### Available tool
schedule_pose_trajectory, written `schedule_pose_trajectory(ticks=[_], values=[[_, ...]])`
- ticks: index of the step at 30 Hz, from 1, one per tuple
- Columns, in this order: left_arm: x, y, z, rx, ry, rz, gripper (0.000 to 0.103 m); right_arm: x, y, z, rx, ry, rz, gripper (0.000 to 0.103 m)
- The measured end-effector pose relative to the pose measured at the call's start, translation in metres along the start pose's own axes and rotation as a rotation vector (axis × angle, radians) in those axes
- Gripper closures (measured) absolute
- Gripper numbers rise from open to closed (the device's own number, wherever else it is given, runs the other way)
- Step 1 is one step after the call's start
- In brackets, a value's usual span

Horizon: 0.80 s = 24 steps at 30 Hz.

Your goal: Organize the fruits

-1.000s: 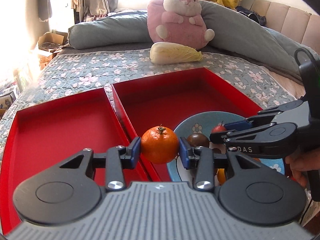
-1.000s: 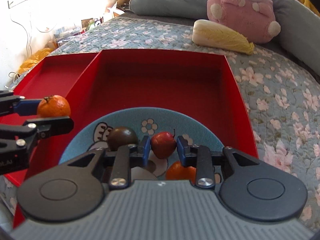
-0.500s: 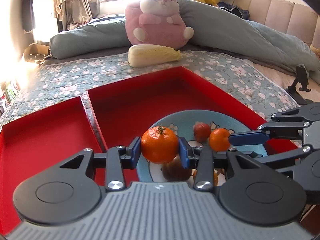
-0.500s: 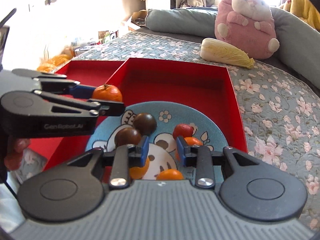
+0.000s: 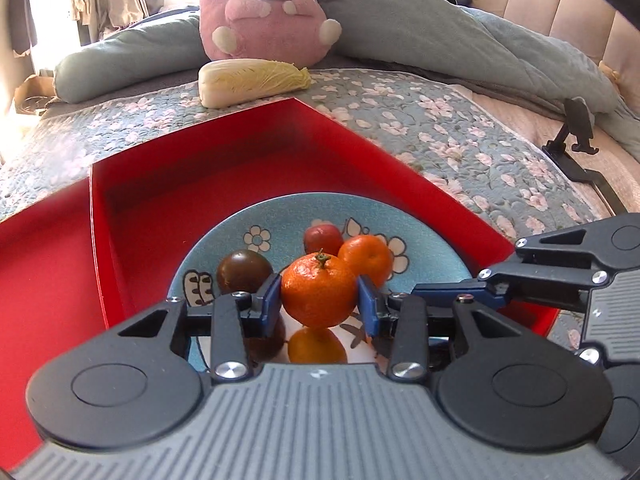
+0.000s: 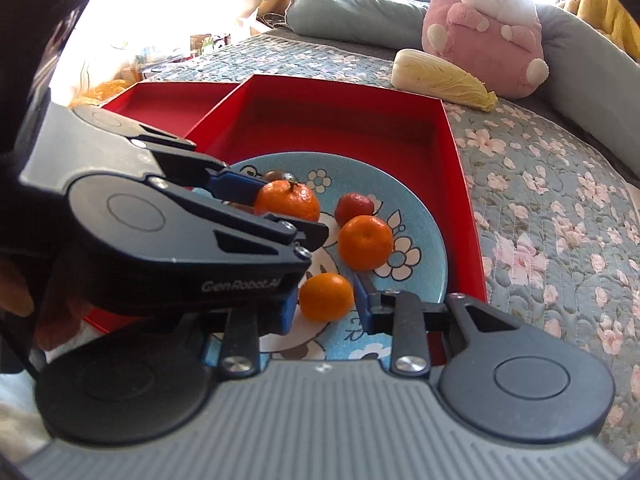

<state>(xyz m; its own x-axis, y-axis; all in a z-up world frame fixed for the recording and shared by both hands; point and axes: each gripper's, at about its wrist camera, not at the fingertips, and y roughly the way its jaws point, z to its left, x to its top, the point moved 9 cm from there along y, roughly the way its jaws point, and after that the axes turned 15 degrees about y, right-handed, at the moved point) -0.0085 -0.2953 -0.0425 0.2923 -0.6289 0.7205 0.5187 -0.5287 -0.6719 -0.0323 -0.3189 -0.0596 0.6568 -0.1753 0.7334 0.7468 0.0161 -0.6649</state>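
A round orange tangerine with a green stem (image 5: 319,295) sits clamped, stem up, above the blue flowered ceramic plate (image 5: 288,216). On the plate lie two orange tangerines (image 6: 365,237), a small red fruit (image 6: 354,208) and dark brown round fruits (image 5: 244,271).

Strong daylight enters from 11 o'clock, blowing out the window area to white in both views. The blue plate (image 5: 432,248) shows mirror-like reflections of fruit. The left gripper (image 6: 280,216) appears soft, out of focus, in the right wrist view. Fisheye curvature bends edges; corners vignette black.
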Motion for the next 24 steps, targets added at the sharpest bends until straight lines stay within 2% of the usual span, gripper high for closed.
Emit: schedule_pose_trajectory(ticks=[5, 8, 10, 11, 16, 18, 24], values=[[-0.004, -0.006, -0.007, -0.011, 0.024, 0.007, 0.055, -0.006, 0.003, -0.004, -0.035, 0.032, 0.057, 0.069], [-0.006, -0.013, -0.010, 0.000, 0.038, 0.010, 0.044, -0.011, 0.001, -0.007, -0.050, 0.069, 0.095, 0.068], [-0.006, -0.020, -0.010, 0.015, 0.047, 0.005, 0.040, -0.015, 0.000, -0.008, -0.064, 0.072, 0.120, 0.063], [-0.006, -0.023, -0.010, 0.016, 0.046, 0.004, 0.037, -0.015, -0.002, -0.008, -0.070, 0.075, 0.121, 0.058], [-0.007, -0.042, -0.010, 0.034, 0.031, -0.010, 0.032, -0.016, -0.015, -0.003, -0.088, 0.054, 0.125, 0.056], [-0.009, -0.052, -0.009, 0.039, 0.025, -0.012, 0.031, -0.017, -0.019, 0.000, -0.092, 0.047, 0.126, 0.051], [-0.015, -0.084, -0.005, 0.066, 0.009, -0.031, 0.030, -0.016, -0.034, 0.011, -0.113, 0.030, 0.108, 0.051]])
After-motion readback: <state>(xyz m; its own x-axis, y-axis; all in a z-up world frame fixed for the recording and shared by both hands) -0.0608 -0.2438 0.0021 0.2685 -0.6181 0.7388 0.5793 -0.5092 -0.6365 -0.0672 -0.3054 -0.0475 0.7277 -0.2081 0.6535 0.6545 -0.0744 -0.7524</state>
